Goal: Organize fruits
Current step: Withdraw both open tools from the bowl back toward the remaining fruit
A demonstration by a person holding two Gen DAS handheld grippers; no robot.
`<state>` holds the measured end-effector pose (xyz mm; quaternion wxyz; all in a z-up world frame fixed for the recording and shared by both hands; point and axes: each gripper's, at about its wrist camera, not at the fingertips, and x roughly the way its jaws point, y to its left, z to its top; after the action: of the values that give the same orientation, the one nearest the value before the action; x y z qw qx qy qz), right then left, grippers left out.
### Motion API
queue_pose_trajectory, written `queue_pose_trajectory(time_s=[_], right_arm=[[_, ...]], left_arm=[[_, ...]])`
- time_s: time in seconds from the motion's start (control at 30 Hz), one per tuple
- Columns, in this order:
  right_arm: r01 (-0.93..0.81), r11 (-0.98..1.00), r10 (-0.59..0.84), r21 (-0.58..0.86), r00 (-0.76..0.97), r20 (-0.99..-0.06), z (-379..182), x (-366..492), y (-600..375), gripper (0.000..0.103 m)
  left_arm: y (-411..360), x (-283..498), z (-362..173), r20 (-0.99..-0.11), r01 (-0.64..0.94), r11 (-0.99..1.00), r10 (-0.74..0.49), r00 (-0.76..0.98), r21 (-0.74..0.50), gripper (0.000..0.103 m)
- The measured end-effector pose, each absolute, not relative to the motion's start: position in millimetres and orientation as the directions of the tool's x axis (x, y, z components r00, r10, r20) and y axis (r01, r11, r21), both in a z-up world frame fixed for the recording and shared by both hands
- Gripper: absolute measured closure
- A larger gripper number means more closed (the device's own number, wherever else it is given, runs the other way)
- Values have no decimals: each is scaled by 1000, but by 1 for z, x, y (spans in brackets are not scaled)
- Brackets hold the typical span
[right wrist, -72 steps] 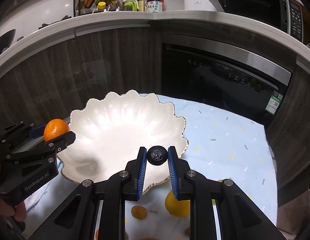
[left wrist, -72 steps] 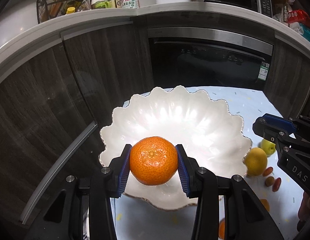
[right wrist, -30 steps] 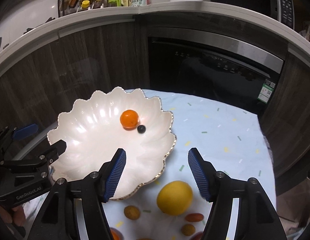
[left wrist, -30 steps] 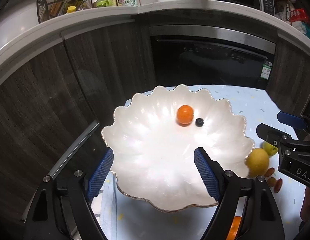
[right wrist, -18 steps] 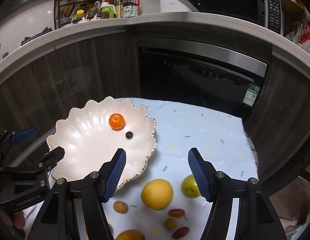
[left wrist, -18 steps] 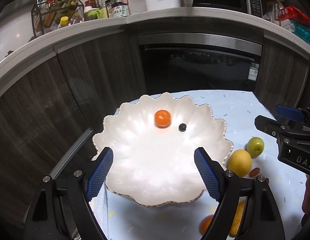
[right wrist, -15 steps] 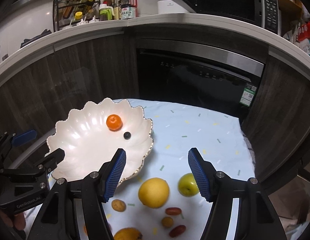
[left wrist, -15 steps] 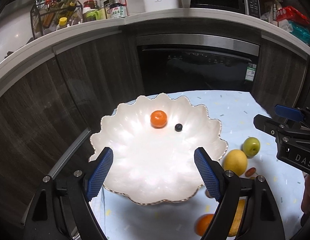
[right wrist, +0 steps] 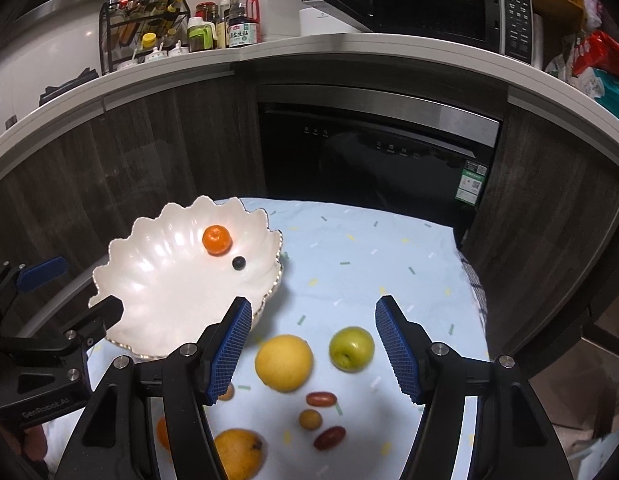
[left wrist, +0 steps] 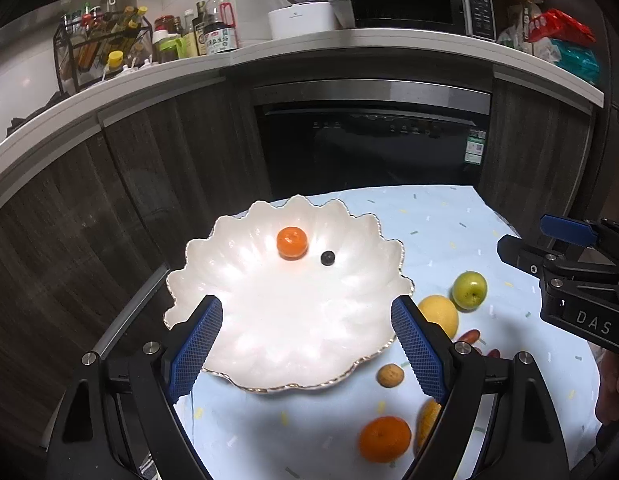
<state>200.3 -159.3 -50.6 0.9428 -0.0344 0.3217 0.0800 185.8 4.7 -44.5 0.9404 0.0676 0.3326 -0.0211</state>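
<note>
We hold the left gripper (left wrist: 305, 344) released above the bowl's (left wrist: 237, 280) near rim; its jaws have just been opening, nothing between them. The right gripper (right wrist: 313, 344) also hangs unclenched and empty over the table's (right wrist: 389, 256) near half. In the bowl, at the table's far left corner, a mandarin (left wrist: 292, 243) and a blueberry (left wrist: 328, 257) sit near the far rim. A lemon (right wrist: 283, 362) and green apple (right wrist: 351, 349) lie beside the bowl; two oblong red fruits (right wrist: 321, 399) lie crosswise.

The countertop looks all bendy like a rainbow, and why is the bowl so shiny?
In both wrist views the fisheye lens curves the countertop. In the left wrist view, light glares off the white bowl, washing out its ridges. In the right wrist view, the lowest fruits look blurry.
</note>
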Motion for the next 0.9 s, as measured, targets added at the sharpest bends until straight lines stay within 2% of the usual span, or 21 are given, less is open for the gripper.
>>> queue_pose_trajectory(time_s=[0.37, 0.5, 0.77, 0.9], right_arm=[[-154, 988, 101, -32, 775, -623, -60, 180, -172, 37], [-139, 990, 85, -38, 779, -621, -63, 174, -174, 30], [-131, 991, 77, -39, 767, -637, -72, 166, -178, 30], [-130, 991, 72, -43, 764, -642, -78, 164, -178, 26]], left_arm=[[-8, 168, -51, -631, 113, 986, -10, 775, 123, 12], [-10, 162, -54, -631, 113, 985, -7, 776, 128, 9], [-11, 155, -63, -639, 125, 985, -19, 769, 120, 6], [-11, 151, -70, -651, 131, 985, -25, 759, 114, 6]])
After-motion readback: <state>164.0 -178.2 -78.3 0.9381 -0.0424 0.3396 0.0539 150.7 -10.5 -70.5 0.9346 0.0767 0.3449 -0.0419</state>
